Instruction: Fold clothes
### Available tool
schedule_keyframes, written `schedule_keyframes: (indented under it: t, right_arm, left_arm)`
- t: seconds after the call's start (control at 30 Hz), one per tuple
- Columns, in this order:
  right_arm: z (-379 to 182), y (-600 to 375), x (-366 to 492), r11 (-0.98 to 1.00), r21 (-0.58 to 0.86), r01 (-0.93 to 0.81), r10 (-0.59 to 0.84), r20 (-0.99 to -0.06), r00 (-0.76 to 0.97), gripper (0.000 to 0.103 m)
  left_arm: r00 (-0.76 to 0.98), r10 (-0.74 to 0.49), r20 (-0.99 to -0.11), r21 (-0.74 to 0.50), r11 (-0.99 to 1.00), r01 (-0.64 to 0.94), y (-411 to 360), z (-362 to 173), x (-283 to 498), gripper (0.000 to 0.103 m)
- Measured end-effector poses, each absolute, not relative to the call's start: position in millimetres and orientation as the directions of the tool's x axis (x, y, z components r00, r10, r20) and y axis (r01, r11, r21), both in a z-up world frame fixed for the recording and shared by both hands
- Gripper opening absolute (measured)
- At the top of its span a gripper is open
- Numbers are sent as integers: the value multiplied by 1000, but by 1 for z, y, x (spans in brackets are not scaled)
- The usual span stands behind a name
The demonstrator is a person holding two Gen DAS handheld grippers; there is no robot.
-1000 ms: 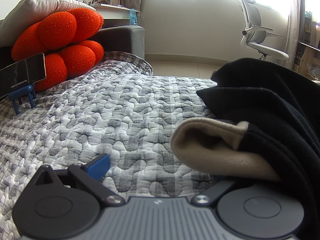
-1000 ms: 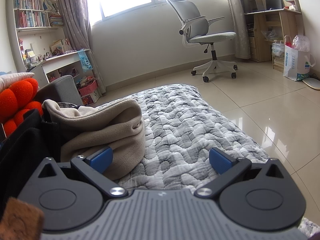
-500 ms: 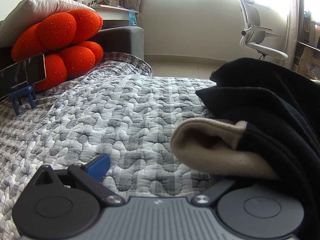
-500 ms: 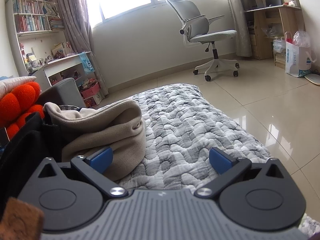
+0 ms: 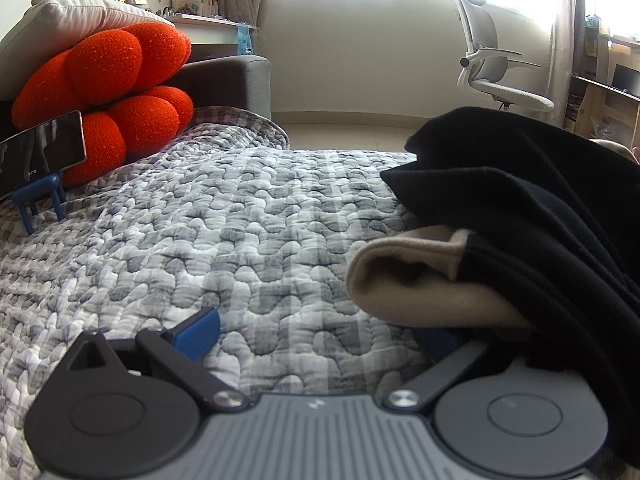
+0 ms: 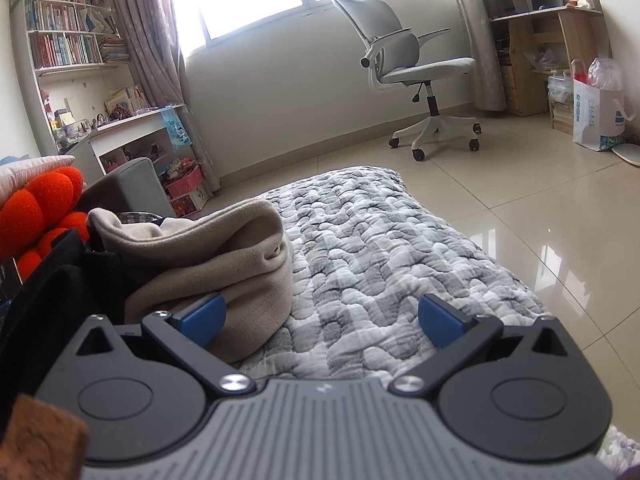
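Surroundings, left wrist view: grey-and-white quilted blanket [image 5: 224, 240] spread under both of my tools. Orange knotted cushion [image 5: 108, 92] at far left, a pale pillow [image 5: 68, 28] on top of it. Phone [image 5: 40, 148] propped on a small blue stand [image 5: 38, 200] just in front of the cushion. Grey sofa arm [image 5: 236, 80] behind. White office chair [image 5: 496, 68] by the window wall.

Surroundings, right wrist view: same office chair [image 6: 408, 76] on the tiled floor [image 6: 540, 200], well apart from the blanket's edge. Bookshelf [image 6: 68, 36] at upper left, wooden desk [image 6: 536, 40] at right, a white paper bag [image 6: 596, 116] beside it. A brown fuzzy scrap [image 6: 36, 440] sits at the bottom left corner; what it is I cannot tell.

Garment, black [image 5: 532, 208]: heaped on the blanket to the right of my left gripper [image 5: 316, 340], draping over that tool's right side and covering most of its right finger.

Garment, beige fleece [image 5: 416, 280]: folded bundle under the black one, lying in front of the covered finger. In the right wrist view the beige fleece [image 6: 208, 256] lies bunched against the left finger of my right gripper [image 6: 320, 320], touching its blue pad [image 6: 202, 316].

Left gripper: fingers spread wide, only quilt between them.

Right gripper: fingers spread wide, quilt between them, nothing grasped.
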State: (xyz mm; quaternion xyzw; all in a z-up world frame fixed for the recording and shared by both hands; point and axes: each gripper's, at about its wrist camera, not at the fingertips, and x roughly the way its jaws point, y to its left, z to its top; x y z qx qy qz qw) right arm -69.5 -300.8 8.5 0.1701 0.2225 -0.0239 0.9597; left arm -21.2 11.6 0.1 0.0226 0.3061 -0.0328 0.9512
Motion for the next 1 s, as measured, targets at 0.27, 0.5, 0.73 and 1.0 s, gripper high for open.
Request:
schedule_keyframes:
  t: [0.27, 0.5, 0.73, 1.0]
  right_arm:
    - [10, -300, -69, 945, 298, 134, 10, -436, 900, 103]
    - [9, -298, -67, 949, 284, 138, 3, -446, 895, 103]
    - [9, -290, -60, 964, 225, 145, -18, -486, 874, 103]
    - [9, -282, -51, 979, 144, 146, -47, -534, 844, 103]
  left_arm:
    - [812, -48, -582, 28, 997, 78, 11, 0, -22, 103]
    - [813, -49, -580, 25, 997, 78, 11, 0, -22, 103]
    - [812, -53, -581, 20, 997, 79, 13, 0, -22, 103]
    - [810, -55, -584, 18, 997, 80, 13, 0, -22, 103]
